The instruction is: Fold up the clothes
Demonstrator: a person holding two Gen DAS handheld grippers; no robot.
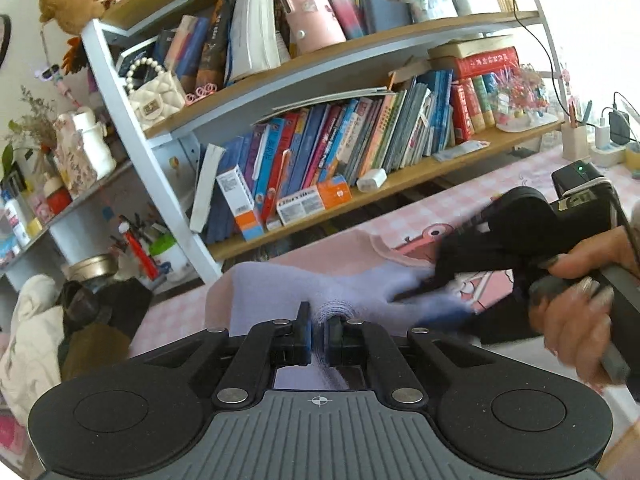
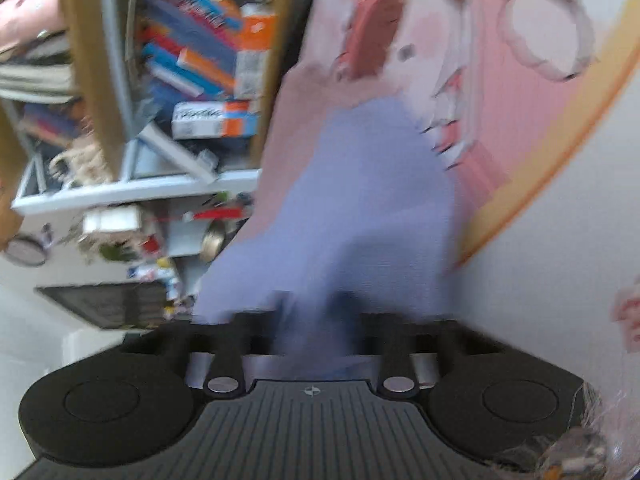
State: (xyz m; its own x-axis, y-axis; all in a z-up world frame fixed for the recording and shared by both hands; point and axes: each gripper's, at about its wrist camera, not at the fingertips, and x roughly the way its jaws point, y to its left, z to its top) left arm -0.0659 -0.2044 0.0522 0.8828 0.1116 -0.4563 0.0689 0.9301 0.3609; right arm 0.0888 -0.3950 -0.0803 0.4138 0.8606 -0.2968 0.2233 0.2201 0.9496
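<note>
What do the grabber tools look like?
The left gripper is black, with blue pads on its fingers, silver round rivets, two round discs and a ribbed grey plate bearing a small crosshair mark. The right gripper looks the same, though blurred.

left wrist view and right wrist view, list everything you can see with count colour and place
garment: one, lavender over pink with a cartoon print, on the table, pinched at both ends
tablecloth: one, pink and white check, covering the table
bookshelf: one, wood boards on a white frame, behind the table, packed with books
quilted handbag: one, cream with a pearl handle, middle shelf
plush toy: one, brown, top shelf corner
left gripper: black, shut on the garment
right gripper: black, blurred, fabric between its fingers
hand: one, gripping the right gripper's handle
</note>
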